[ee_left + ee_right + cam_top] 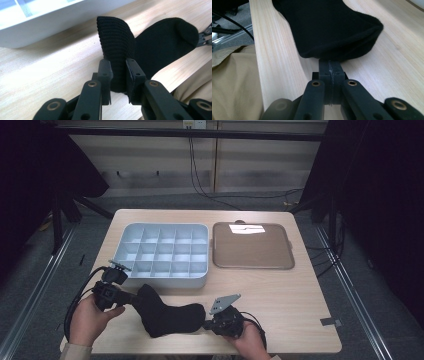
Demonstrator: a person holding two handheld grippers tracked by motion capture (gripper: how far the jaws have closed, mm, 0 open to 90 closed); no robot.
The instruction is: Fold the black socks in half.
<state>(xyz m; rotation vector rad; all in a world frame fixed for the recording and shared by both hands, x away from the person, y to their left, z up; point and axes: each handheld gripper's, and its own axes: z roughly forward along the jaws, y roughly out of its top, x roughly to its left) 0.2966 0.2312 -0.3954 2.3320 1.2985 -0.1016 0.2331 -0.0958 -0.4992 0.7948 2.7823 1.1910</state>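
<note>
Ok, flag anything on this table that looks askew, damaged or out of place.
Nothing stands out. The black sock lies near the table's front edge, pinched at its cuff by the left gripper and at its toe by the right gripper. The divided tray and the brown lid sit flat, side by side, roughly square to the table.

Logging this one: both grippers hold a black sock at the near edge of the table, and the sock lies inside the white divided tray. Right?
Not quite. The sock lies on the bare table, in front of the white divided tray, not inside it; the high view shows this. The left gripper and the right gripper do hold it at the near edge.
</note>
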